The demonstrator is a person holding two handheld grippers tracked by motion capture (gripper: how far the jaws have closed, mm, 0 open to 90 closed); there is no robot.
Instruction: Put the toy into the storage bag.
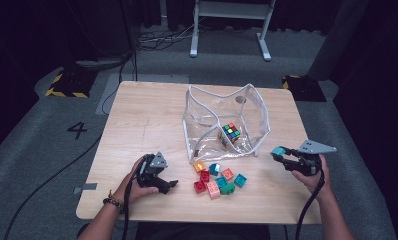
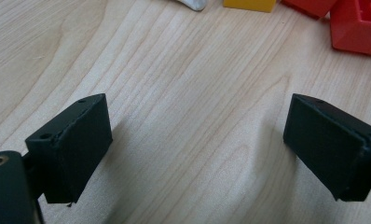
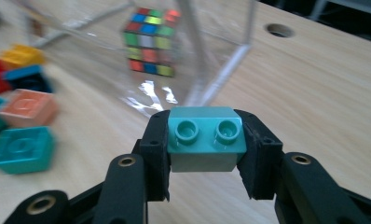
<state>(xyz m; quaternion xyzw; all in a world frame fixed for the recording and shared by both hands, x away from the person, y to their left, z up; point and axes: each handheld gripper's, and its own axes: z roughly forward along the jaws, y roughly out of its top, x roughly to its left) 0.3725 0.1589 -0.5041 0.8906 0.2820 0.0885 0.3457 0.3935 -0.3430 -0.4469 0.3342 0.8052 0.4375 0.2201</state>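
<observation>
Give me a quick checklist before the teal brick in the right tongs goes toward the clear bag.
1. Grip: right tongs shut on the teal brick, pads on both sides: ok.
2. Brick level, studs up: ok.
3. Bag mouth open upward: ok.
4. Room inside: the cube takes only part of the bag: ok.
5. Left tongs open and empty, away from the bag: ok.
6. Bag steady enough for a drop: cannot tell.
</observation>
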